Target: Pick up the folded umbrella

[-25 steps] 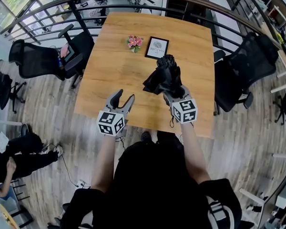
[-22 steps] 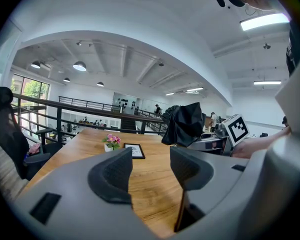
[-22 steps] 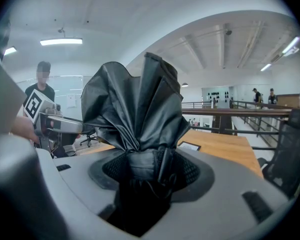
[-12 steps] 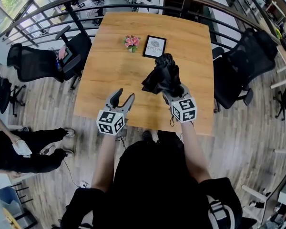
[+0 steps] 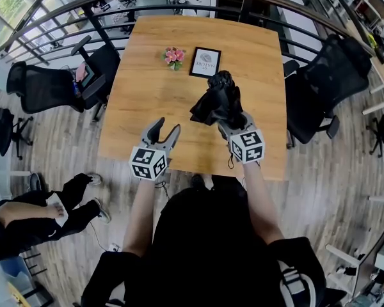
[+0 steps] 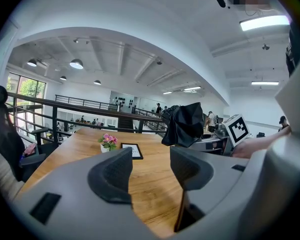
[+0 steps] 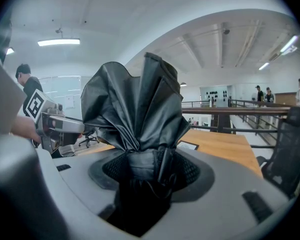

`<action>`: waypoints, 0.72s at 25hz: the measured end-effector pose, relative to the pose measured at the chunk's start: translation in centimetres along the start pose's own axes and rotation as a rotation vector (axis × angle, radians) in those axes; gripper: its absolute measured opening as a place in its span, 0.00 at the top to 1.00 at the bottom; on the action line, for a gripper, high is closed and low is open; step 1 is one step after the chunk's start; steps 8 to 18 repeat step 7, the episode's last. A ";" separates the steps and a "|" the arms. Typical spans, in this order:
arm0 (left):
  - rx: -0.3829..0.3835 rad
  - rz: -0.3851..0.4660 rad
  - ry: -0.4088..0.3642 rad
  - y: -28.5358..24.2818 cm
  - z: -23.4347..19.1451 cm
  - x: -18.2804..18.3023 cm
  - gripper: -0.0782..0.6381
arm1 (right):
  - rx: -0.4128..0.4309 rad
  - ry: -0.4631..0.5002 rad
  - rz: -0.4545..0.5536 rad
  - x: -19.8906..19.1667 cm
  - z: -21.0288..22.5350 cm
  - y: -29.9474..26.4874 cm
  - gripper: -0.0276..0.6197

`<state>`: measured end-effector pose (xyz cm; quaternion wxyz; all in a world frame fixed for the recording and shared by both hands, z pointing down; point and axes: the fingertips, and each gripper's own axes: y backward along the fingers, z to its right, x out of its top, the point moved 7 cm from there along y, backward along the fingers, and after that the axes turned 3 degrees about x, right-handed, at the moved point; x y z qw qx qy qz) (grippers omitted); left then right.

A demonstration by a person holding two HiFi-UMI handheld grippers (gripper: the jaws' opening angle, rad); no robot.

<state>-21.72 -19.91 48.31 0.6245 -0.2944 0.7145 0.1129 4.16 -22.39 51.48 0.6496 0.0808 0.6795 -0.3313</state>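
Well, at the left we see the left gripper (image 5: 167, 130) over the near edge of the wooden table (image 5: 141, 88), its claw spread with only air between the pads; further back stand a small pot of pink flowers (image 5: 174, 56) and, just beside it, a framed card (image 5: 205, 62); its print is too small for us to read, and we find no brand on anything else; right of these the folded umbrella (image 5: 219, 101) is up in the air above the table, pinched at its gathered lower end by the right gripper (image 7: 149, 170); we judge it light, with loose, slippery black cloth around a stiff core, so the tight bundled end, not the floppy folds, is the place to grasp.
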 end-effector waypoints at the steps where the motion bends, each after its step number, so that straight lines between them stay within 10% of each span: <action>1: -0.002 -0.001 -0.001 -0.1 0.0 0.0 0.54 | -0.001 0.000 -0.001 0.0 0.1 -0.1 0.56; 18: -0.004 -0.005 0.000 -0.6 -0.5 -0.1 0.54 | -0.004 -0.004 -0.001 0.0 0.5 -0.6 0.56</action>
